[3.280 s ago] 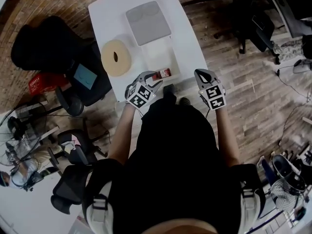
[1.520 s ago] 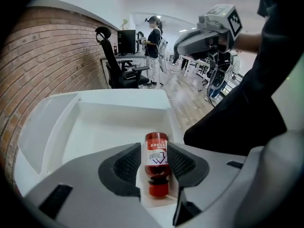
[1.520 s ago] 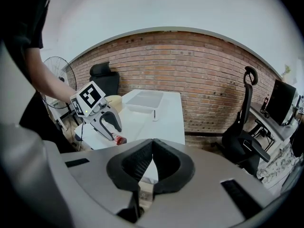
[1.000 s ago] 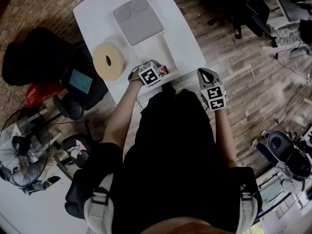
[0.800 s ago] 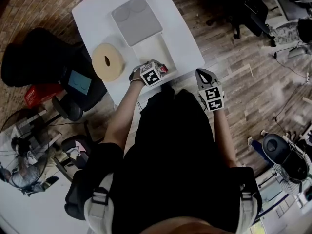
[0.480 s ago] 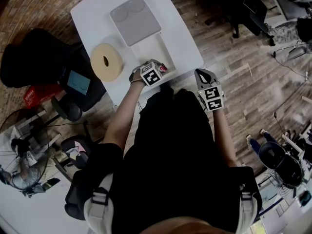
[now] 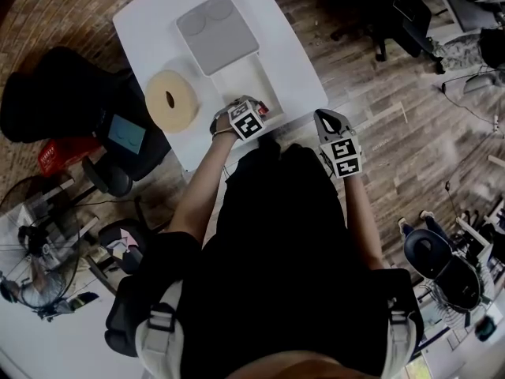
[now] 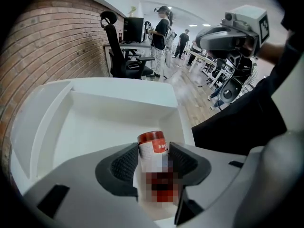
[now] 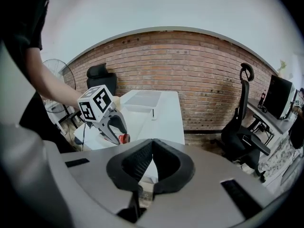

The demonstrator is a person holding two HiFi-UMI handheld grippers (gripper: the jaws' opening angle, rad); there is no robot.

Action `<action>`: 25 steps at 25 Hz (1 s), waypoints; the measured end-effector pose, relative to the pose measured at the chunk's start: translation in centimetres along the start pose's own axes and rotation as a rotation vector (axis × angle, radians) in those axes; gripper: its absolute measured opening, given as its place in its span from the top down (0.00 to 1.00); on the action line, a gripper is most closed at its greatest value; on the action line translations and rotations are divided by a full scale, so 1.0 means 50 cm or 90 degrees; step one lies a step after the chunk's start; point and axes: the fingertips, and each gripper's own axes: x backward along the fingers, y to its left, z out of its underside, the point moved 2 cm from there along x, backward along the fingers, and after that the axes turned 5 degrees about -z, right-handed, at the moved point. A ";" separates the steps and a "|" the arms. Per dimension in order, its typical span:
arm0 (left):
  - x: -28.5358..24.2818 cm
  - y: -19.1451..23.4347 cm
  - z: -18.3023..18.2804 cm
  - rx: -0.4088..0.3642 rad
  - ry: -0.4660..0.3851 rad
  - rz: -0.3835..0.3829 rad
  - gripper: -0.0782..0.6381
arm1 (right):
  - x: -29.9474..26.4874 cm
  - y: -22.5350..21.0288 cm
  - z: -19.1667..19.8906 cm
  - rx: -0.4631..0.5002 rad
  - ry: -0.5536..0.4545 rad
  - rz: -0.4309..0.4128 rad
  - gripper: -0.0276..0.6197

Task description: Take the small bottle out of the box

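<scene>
Looking over the white table (image 7: 150, 22), I see the box (image 7: 241, 81), a grey lid (image 7: 217, 32) beyond it and a tape roll (image 7: 171, 99) left of it. At the box's near corner the jaws of my left gripper (image 8: 153, 158) are opening around the small bottle (image 8: 152, 145). My right gripper (image 9: 153, 151) hangs outside the box, pressed together, empty.

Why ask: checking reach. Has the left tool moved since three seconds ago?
Yes: the left tool went forward from the table's near edge to the white box's near end, jaws opening around the small bottle.
</scene>
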 end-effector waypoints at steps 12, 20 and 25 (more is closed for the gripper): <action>-0.017 0.008 -0.002 0.020 0.023 -0.025 0.57 | -0.009 -0.004 0.002 -0.024 -0.002 -0.009 0.96; -0.040 0.011 -0.014 0.009 -0.002 -0.020 0.56 | -0.015 0.001 0.001 -0.014 0.004 -0.007 0.96; -0.041 0.012 -0.015 0.006 -0.005 -0.022 0.57 | -0.011 -0.003 0.001 -0.015 0.002 0.002 0.96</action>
